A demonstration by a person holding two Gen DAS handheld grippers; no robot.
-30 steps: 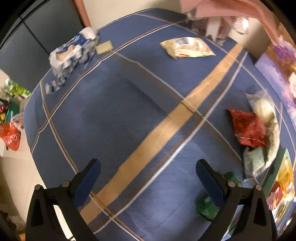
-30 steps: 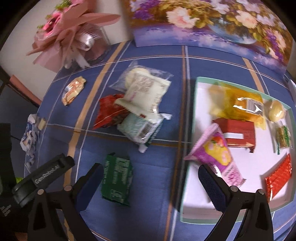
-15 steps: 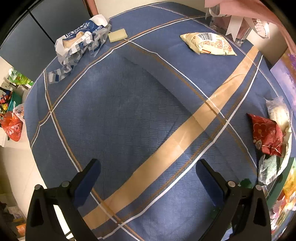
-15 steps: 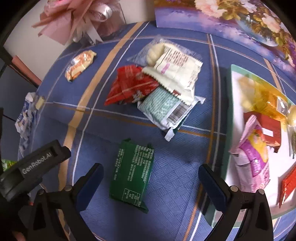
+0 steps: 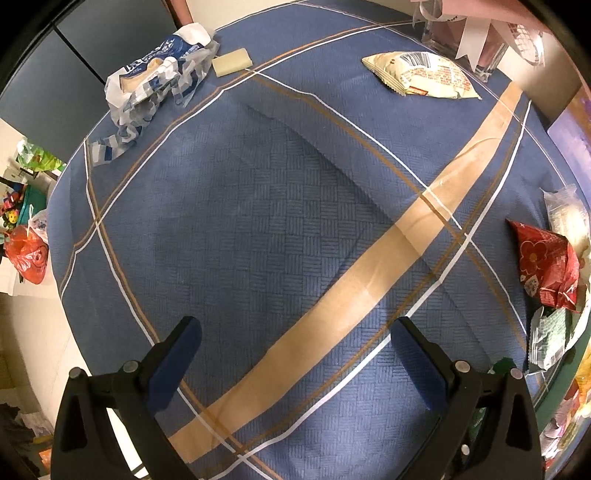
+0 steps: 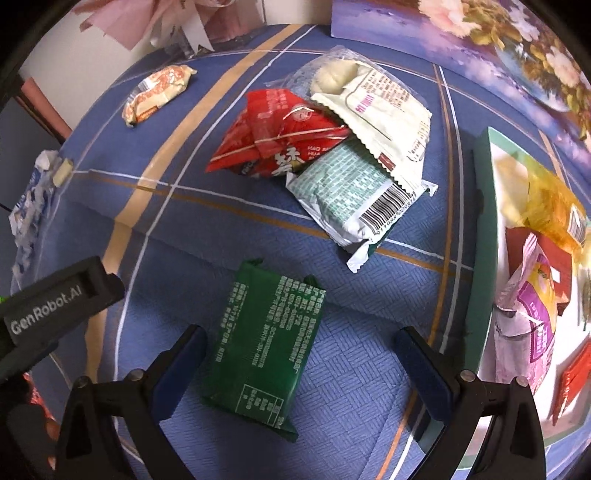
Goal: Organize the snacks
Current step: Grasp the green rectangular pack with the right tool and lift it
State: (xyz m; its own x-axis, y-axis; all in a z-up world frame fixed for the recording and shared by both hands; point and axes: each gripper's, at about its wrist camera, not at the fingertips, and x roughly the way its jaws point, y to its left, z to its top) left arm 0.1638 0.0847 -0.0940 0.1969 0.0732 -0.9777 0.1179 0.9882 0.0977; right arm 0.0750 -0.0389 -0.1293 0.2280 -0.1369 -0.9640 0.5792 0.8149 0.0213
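Observation:
A dark green snack packet (image 6: 264,343) lies flat on the blue tablecloth, between and just ahead of the fingers of my right gripper (image 6: 301,363), which is open and empty. Beyond it is a pile: a red packet (image 6: 277,136), a pale green packet (image 6: 347,195) and a cream packet (image 6: 384,110). A green-rimmed white tray (image 6: 482,236) at the right holds several snacks. My left gripper (image 5: 295,354) is open over bare cloth. A cream-orange packet (image 5: 421,74) lies far ahead of it; the red packet (image 5: 545,266) is at its right.
A crumpled blue-white wrapper (image 5: 155,81) and a small beige block (image 5: 232,62) lie at the table's far left. A pink wrapped bouquet (image 6: 177,22) and a flower picture (image 6: 480,37) stand at the back. The left gripper's body (image 6: 55,299) sits left of the green packet. The table edge (image 5: 70,295) drops off left.
My right gripper has moved left and lower, from over the tray's edge to over the green packet. The left gripper's view has swung left, away from the snack pile.

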